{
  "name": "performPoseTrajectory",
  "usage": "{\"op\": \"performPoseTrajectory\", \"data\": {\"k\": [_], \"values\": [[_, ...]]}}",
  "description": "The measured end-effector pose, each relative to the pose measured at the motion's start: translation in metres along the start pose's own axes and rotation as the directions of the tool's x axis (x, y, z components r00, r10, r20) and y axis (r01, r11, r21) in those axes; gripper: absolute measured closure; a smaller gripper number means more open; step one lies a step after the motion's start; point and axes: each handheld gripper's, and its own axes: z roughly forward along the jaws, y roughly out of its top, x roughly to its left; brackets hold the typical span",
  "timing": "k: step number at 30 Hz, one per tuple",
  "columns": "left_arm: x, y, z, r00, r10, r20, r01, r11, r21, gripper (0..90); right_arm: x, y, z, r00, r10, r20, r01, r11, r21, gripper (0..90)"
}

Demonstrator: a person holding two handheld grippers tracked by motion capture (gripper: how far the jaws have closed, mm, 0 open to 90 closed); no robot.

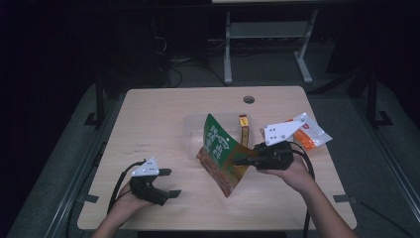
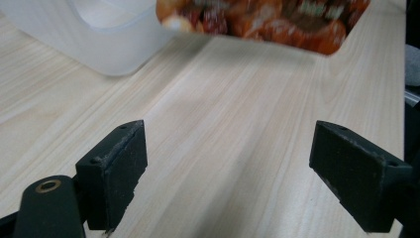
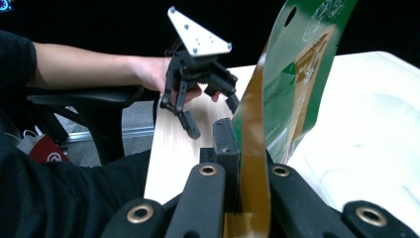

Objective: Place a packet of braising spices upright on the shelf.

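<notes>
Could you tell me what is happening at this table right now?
A person is working with a gripper in each hand. The right gripper is shut on the edge of a green and orange snack bag, holding it tilted beside a clear plastic container. The left gripper is open and empty near the front left of the wooden table. A small yellow box stands at the container, and an orange and white packet lies to the right.
</notes>
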Motion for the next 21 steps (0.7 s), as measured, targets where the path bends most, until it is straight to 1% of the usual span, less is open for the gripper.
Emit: {"op": "performPoseTrajectory", "data": {"k": [1, 3, 7, 15, 16, 19, 20, 21], "values": [[0.000, 0.000, 0.000, 1.0000, -0.005, 0.000, 0.005, 1.0000, -0.003, 14.3, -0.001, 0.001, -0.002, 1.0000, 0.000, 0.003, 0.000, 1.000, -0.001, 90.0], [0.001, 0.000, -0.001, 1.0000, -0.001, -0.007, 0.001, 1.0000, -0.008, 14.4, -0.004, 0.004, -0.005, 1.0000, 0.008, 0.002, -0.008, 1.000, -0.006, 90.0], [0.000, 0.000, -0.001, 1.0000, 0.002, -0.009, -0.002, 1.0000, -0.008, 14.6, -0.009, 0.010, -0.009, 0.9997, 0.017, 0.015, -0.017, 1.000, 0.000, 90.0], [0.000, 0.000, 0.000, 1.0000, 0.003, -0.006, -0.003, 0.9999, -0.010, 14.6, -0.021, 0.025, -0.019, 0.9990, 0.009, 0.043, -0.008, 1.000, -0.003, 90.0], [0.000, 0.001, -0.001, 1.0000, 0.004, -0.005, -0.004, 1.0000, -0.005, 14.6, -0.024, 0.027, -0.020, 0.9987, 0.009, 0.049, -0.009, 1.000, -0.009, 90.0], [0.000, 0.001, -0.001, 0.9999, 0.006, -0.008, -0.006, 0.9999, -0.011, 14.6, -0.030, 0.032, -0.025, 0.9982, 0.020, 0.057, -0.019, 1.000, -0.021, 90.0], [0.000, 0.000, -0.001, 1.0000, -0.004, -0.006, 0.004, 0.9999, -0.012, 14.6, -0.032, 0.033, -0.026, 0.9980, 0.024, 0.059, -0.023, 0.999, -0.026, 90.0], [0.000, 0.000, -0.001, 1.0000, -0.004, -0.006, 0.004, 0.9999, -0.011, 14.6, -0.034, 0.034, -0.028, 0.9974, 0.030, 0.065, -0.028, 0.999, -0.032, 90.0]]}}
